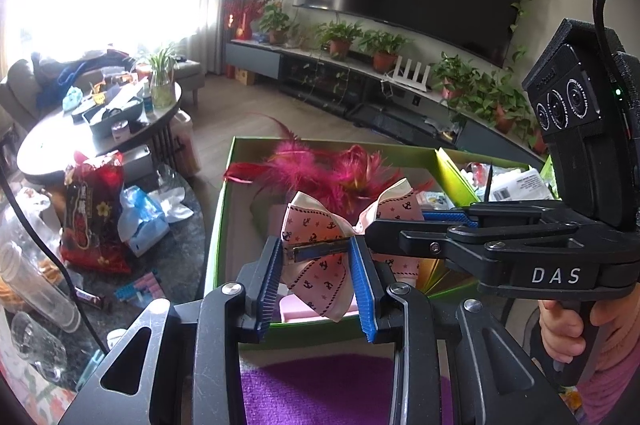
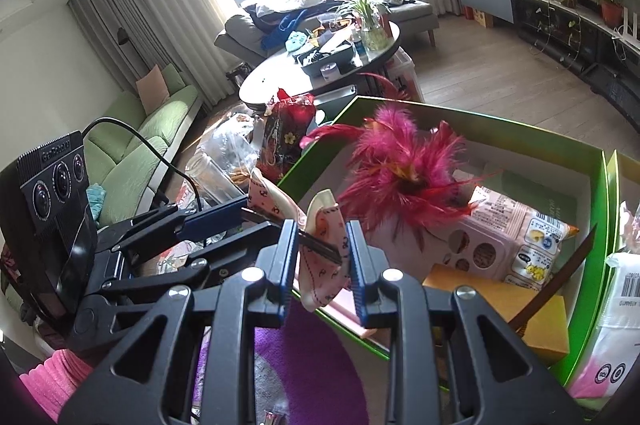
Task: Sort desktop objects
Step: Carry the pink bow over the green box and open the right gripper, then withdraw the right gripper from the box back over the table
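Observation:
A pink ribbon bow hair clip point(image 1: 316, 265) printed with dark anchors hangs over the near wall of a green box point(image 1: 218, 209). My left gripper point(image 1: 316, 257) is shut on it, its blue pads pressing the ends of the metal clip bar. My right gripper point(image 1: 372, 229) comes in from the right and pinches the bow's right wing. In the right wrist view the bow point(image 2: 320, 257) sits between my right gripper's point(image 2: 322, 257) pads, and my left gripper point(image 2: 240, 215) holds its far end. Magenta feathers point(image 2: 400, 165) lie inside the green box point(image 2: 480, 123).
The box also holds a pink snack packet point(image 2: 512, 245) and a yellow carton point(image 2: 500, 301); a white pack point(image 2: 616, 305) fills the compartment to the right. A purple mat point(image 1: 312, 385) lies below. A red bag point(image 1: 94, 209), a glass jar and wrappers crowd the dark table on the left.

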The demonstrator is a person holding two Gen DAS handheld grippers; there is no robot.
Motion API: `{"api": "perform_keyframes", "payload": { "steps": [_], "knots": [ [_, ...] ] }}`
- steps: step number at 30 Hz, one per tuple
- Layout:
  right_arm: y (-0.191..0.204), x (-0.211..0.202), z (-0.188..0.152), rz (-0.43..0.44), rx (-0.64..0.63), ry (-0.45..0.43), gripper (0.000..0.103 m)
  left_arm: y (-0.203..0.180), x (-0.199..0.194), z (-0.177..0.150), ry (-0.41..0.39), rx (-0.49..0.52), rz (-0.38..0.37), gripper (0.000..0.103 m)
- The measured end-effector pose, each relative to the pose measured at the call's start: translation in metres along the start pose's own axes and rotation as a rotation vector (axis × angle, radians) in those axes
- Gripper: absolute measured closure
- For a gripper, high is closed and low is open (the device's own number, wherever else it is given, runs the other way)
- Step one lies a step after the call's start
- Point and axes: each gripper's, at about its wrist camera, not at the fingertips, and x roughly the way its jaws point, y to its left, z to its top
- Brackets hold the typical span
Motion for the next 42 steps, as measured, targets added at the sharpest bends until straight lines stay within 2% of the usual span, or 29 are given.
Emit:
{"api": "perform_keyframes", "payload": {
  "steps": [4,7,15,22,24,26,33,37,42],
  "knots": [
    [-0.003,0.002,0.001,-0.004,0.024,0.003,0.067,0.008,0.009,-0.003,0.025,-0.039,0.008,0.070],
    [-0.005,0.001,0.001,-0.027,0.025,0.003,0.064,0.014,0.010,-0.006,0.028,-0.057,0.026,0.070],
    [-0.006,-0.005,-0.001,-0.043,0.027,0.008,0.062,0.010,0.003,-0.006,0.027,-0.045,0.025,0.070],
    [0.012,-0.020,-0.006,-0.058,-0.030,0.005,0.062,-0.002,-0.011,-0.005,0.004,-0.015,0.021,0.070],
    [0.016,-0.027,-0.007,-0.058,-0.037,-0.003,0.062,-0.005,-0.016,-0.004,-0.003,-0.012,0.018,0.066],
    [0.019,-0.033,-0.008,-0.059,-0.040,-0.009,0.062,-0.008,-0.023,-0.004,-0.015,-0.008,0.013,0.057],
    [0.034,-0.050,-0.016,-0.066,-0.048,-0.021,0.060,-0.018,-0.045,-0.005,-0.049,0.020,0.022,0.055],
    [0.041,-0.061,-0.025,-0.067,-0.046,-0.030,0.059,-0.024,-0.059,-0.010,-0.072,0.039,0.035,0.046],
    [0.053,-0.075,-0.040,-0.074,-0.051,-0.037,0.058,-0.031,-0.075,-0.018,-0.080,0.055,0.031,0.046]
  ]
}}
